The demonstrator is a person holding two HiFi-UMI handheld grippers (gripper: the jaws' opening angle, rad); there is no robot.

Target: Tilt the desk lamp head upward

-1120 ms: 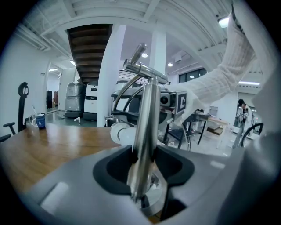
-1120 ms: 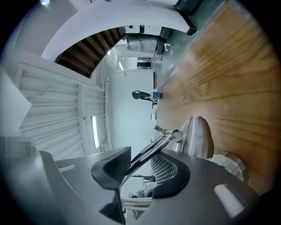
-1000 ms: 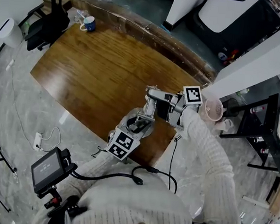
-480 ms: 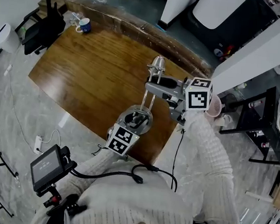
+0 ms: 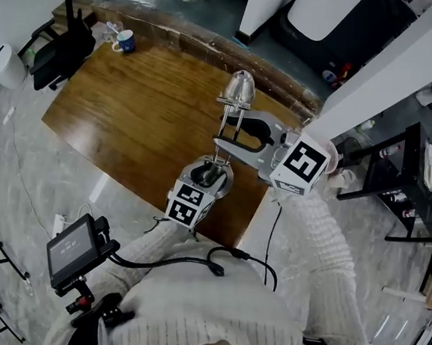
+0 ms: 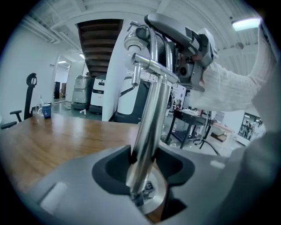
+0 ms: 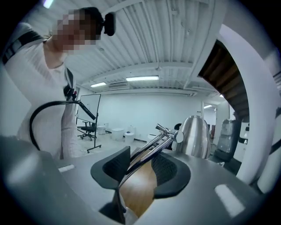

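The left gripper (image 5: 209, 176) clamps the upright chrome pole (image 6: 149, 118) of a desk lamp (image 5: 231, 124) just above its round base (image 6: 154, 193). Its own view shows the pole pinched between both dark pads, though the jaws are easing open. The right gripper (image 5: 228, 142) reaches in from three o'clock and takes the lamp higher up. There the two thin rods of the lamp arm (image 7: 153, 147) run between its pads and lie against them, and these jaws are also opening. The bell-shaped chrome lamp head (image 5: 238, 87) sits at the top of those rods, at twelve o'clock from the base in the head view. In the right gripper view it rises just beyond the jaws at about one o'clock (image 7: 195, 136). The lamp stands on a brown wooden table (image 5: 131, 108), close to the edge nearest the person and toward its right-hand end. A person in a white knitted sweater (image 5: 322, 245) holds both tools, and a black cable (image 5: 193, 262) crosses the sweater below them. A blue mug (image 5: 124, 41) stands well apart at the table's far corner, at about ten o'clock from the lamp.
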